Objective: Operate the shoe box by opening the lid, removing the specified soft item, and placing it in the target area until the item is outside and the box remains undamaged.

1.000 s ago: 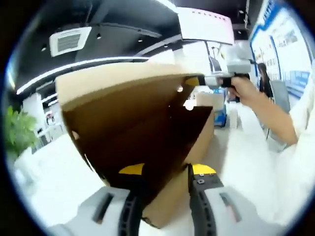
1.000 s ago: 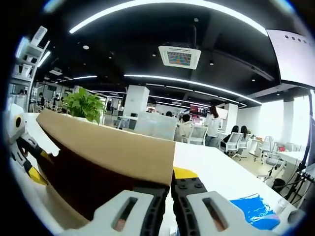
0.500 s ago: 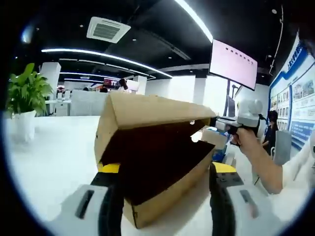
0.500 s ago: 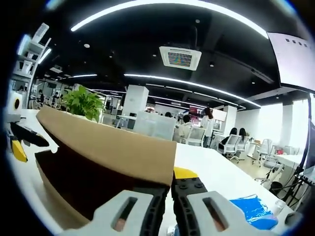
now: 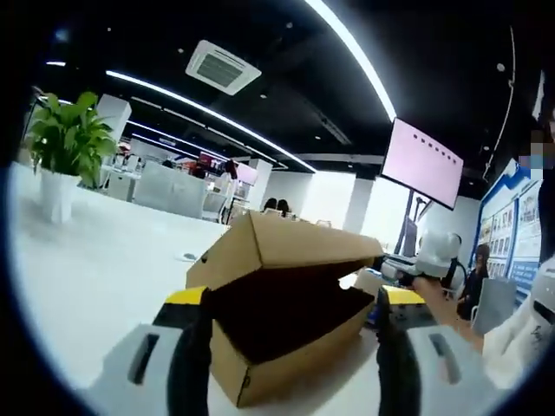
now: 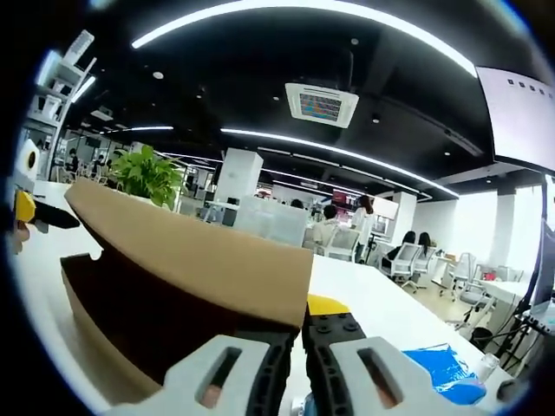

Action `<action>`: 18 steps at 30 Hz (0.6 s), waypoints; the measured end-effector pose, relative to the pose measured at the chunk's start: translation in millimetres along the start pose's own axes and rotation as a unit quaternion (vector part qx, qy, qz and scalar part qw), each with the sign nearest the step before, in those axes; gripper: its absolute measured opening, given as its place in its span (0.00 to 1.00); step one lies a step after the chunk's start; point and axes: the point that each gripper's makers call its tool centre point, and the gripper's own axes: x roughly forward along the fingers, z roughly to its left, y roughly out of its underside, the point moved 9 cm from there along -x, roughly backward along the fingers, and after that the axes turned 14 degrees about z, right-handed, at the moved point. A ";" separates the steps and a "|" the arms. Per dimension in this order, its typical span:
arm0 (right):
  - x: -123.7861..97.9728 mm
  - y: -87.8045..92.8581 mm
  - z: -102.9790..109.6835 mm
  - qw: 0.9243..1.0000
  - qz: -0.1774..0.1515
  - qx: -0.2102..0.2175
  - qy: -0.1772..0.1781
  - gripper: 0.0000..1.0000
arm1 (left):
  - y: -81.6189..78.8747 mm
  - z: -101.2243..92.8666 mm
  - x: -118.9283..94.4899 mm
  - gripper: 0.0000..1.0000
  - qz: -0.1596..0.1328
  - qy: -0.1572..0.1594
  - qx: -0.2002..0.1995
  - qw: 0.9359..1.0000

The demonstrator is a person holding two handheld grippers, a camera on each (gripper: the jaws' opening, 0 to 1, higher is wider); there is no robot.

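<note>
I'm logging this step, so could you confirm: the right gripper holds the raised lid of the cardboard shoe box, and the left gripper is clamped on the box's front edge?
Not quite. In the left gripper view the left gripper is open, its jaws spread to either side of the shoe box, not clamped on it. The rest holds: in the right gripper view the right gripper is shut on the raised lid.

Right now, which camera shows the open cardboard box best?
The left gripper view: the whole shoe box sits on the white table with its lid raised and the dark inside showing. The right gripper view is too close, showing mostly the lid pinched in the right gripper.
</note>
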 end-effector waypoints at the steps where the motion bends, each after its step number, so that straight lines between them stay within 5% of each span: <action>1: -0.3 0.8 0.5 1.000 -0.001 0.000 0.000 0.00 | -2.4 0.6 -0.2 0.65 -0.003 -0.007 0.000 1.000; 18: -1.4 8.6 3.5 1.000 -0.008 -0.014 0.010 0.01 | -15.2 6.9 2.3 0.48 -0.013 -0.025 -0.022 0.999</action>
